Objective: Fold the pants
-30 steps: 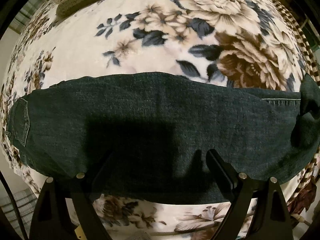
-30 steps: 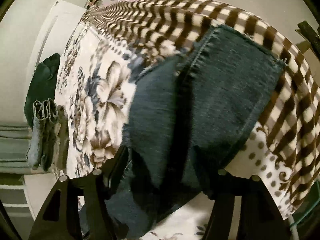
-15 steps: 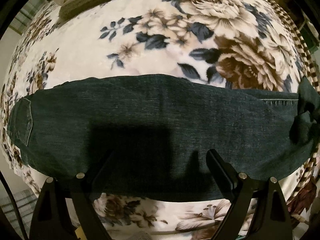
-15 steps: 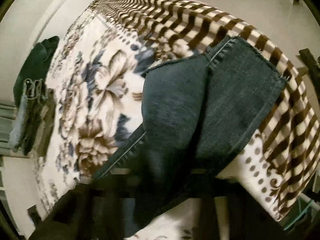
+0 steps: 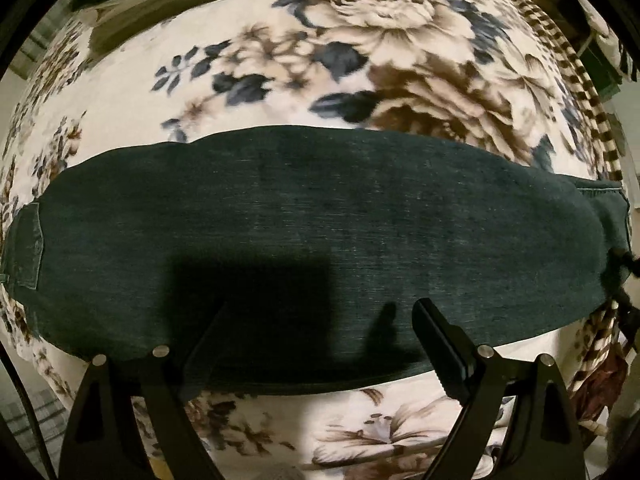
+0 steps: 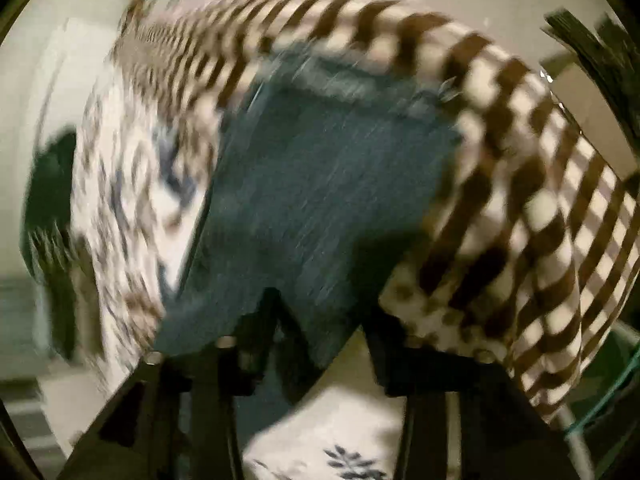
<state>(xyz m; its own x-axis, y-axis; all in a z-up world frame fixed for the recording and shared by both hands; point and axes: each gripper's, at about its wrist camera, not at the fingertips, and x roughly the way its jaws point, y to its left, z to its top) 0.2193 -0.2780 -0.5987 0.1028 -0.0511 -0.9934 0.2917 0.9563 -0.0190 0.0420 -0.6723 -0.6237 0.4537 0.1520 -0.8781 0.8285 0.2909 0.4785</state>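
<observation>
My left fingers (image 5: 316, 344) hover open above the pants (image 5: 320, 232), laid flat for folding; right fingers (image 6: 320, 320) too blurred to tell.

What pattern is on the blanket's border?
Brown-and-cream checks on the blanket's border, clearest in the right wrist view despite blur.

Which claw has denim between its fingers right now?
The right claw: the jeans drape between its fingers. The left claw hovers open above them.

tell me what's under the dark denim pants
The dark denim pants lie on a cream floral fleece blanket, visible all round them. Whatever sits directly beneath the fabric is covered.
</observation>
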